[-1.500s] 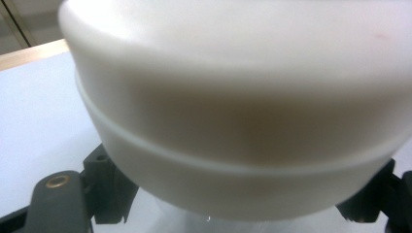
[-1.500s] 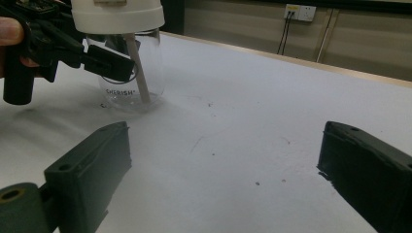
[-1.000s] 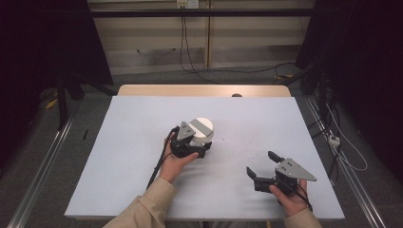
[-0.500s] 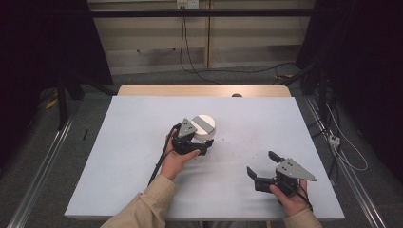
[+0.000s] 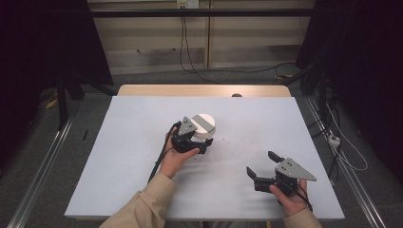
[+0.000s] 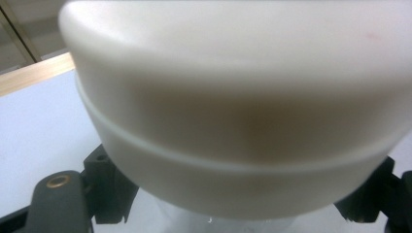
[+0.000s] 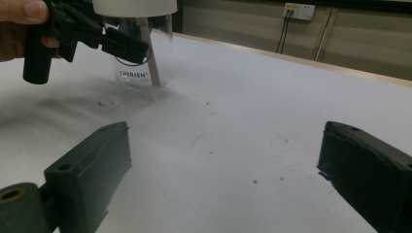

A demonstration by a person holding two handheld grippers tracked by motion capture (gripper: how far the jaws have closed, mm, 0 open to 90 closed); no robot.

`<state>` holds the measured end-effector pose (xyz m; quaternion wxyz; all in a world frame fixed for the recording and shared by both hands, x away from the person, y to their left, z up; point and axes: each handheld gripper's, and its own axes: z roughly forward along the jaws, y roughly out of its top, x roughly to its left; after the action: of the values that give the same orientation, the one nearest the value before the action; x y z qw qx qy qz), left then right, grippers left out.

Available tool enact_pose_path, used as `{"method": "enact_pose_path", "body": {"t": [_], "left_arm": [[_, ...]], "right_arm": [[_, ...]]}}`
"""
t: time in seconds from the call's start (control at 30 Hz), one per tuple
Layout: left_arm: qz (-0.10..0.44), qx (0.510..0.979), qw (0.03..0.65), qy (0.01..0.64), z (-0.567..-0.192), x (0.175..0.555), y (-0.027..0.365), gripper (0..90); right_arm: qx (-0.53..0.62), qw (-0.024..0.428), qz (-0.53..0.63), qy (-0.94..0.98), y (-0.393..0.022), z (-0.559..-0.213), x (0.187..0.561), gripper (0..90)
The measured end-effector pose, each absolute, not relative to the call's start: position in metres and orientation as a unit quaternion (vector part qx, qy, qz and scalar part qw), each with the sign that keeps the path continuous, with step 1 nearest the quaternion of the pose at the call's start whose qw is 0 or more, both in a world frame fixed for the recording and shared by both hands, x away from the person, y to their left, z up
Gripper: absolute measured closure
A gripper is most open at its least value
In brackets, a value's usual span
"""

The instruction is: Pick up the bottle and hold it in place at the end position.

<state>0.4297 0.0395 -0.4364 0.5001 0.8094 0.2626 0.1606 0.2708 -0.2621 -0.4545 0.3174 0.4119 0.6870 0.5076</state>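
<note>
A clear glass jar (image 7: 145,68) with a white lid (image 5: 203,124) stands on the white table (image 5: 133,142) near its middle. My left gripper (image 5: 202,142) is shut on the jar just under the lid, one jaw on each side. In the left gripper view the lid (image 6: 233,97) is very close and blurred, with the black jaws low at both edges. A pale strip shows through the glass. My right gripper (image 5: 260,162) rests at the front right, held by a hand, open with nothing between its fingers (image 7: 92,170), apart from the jar.
Small dark specks (image 7: 209,103) dot the table between the jar and the right gripper. A wooden edge (image 5: 204,90) runs along the table's far side. Cables (image 5: 332,137) and metal rails (image 5: 43,161) lie on the floor at both sides.
</note>
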Motion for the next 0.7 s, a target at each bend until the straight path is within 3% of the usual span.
{"method": "enact_pose_path", "body": {"t": [0.7], "left_arm": [[0.158, 0.808, 0.498, 0.272, -0.44, 0.442, 0.041, 18.5]], "right_arm": [[0.415, 0.319, 0.508, 0.685, -0.264, -0.455, 0.271, 4.5]]}}
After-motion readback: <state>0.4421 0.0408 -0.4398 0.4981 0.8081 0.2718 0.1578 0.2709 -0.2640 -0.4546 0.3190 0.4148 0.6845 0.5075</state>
